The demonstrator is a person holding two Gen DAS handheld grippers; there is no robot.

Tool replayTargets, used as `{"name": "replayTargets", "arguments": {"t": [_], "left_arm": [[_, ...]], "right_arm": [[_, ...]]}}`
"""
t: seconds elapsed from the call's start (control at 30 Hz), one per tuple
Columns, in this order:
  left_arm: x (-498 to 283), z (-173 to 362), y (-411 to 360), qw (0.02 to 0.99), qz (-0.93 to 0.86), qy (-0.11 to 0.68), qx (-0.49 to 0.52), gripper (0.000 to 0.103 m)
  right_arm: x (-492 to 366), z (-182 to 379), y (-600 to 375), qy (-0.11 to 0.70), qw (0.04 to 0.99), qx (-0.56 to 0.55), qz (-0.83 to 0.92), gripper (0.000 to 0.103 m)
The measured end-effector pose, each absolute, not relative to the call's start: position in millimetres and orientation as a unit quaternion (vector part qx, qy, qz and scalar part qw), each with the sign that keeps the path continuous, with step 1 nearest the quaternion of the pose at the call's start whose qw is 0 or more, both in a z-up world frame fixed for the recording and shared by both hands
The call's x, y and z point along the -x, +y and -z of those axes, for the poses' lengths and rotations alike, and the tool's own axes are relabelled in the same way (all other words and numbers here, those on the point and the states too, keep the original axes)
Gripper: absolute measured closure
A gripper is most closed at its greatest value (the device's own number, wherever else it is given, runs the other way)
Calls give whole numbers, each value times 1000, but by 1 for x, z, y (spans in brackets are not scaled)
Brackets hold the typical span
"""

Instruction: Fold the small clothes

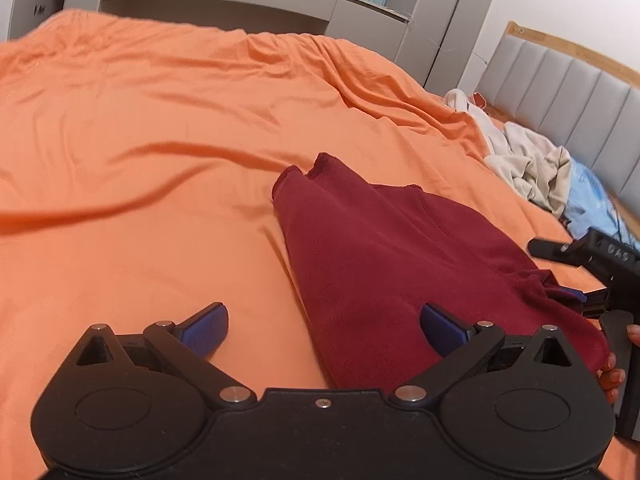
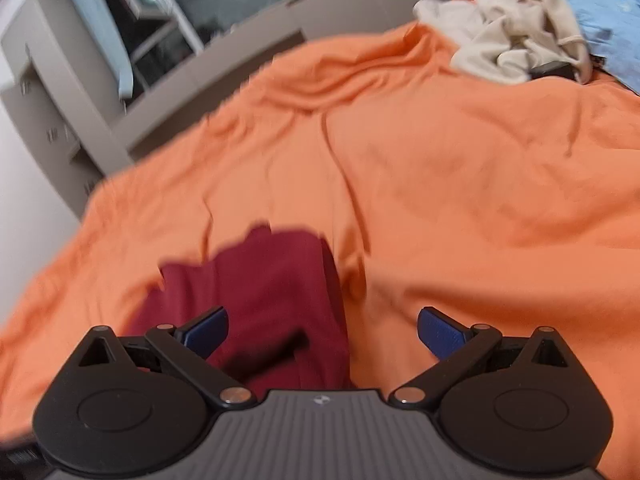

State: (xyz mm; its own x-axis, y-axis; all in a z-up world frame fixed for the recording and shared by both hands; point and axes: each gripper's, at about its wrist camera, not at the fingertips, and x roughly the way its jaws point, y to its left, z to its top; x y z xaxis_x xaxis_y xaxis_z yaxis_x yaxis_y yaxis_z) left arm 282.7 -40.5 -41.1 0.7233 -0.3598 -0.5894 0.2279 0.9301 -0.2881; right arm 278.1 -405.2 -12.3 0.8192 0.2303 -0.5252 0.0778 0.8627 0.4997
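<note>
the dark red knit garment [image 1: 384, 264] lies bunched on the orange bed sheet [image 1: 160, 140]. both the left hand-held gripper [image 1: 324, 330] and right hand-held gripper [image 2: 322, 330] gape empty (right view blurred); best pinch opposite corners, then spread it flat.

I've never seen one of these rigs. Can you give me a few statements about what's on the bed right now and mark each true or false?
1. A dark red garment lies on an orange bedsheet. True.
2. The left gripper is clamped shut on the garment. False: its jaws are wide apart, holding nothing.
3. A heap of cream clothes sits far up the bed, apart from the red garment. True.
4. The right gripper is shut. False: its jaws stand open.
5. The headboard is bright green. False: it is grey and padded, with a wooden rim.
</note>
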Motion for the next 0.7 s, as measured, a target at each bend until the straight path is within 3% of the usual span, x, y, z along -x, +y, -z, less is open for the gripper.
{"name": "replayTargets", "arguments": {"t": [0.07, 0.13, 0.23, 0.3, 0.4, 0.7], "left_arm": [[-283, 42, -40, 922, 160, 337, 101, 0], [-282, 42, -40, 923, 160, 336, 100, 0], [-282, 42, -40, 923, 160, 336, 102, 0], [-283, 42, -41, 923, 160, 336, 102, 0], [-283, 42, -40, 923, 160, 335, 103, 0], [-283, 42, -40, 923, 161, 334, 105, 0]], "right_arm": [[-277, 9, -414, 282, 917, -279, -36, 2], [-279, 9, -418, 283, 916, -284, -30, 15], [-282, 15, -419, 298, 912, -281, -16, 41], [-283, 19, -417, 310, 909, -279, -19, 66], [-278, 16, -405, 302, 918, -252, -42, 87], [-254, -11, -342, 251, 961, -80, -90, 89]]}}
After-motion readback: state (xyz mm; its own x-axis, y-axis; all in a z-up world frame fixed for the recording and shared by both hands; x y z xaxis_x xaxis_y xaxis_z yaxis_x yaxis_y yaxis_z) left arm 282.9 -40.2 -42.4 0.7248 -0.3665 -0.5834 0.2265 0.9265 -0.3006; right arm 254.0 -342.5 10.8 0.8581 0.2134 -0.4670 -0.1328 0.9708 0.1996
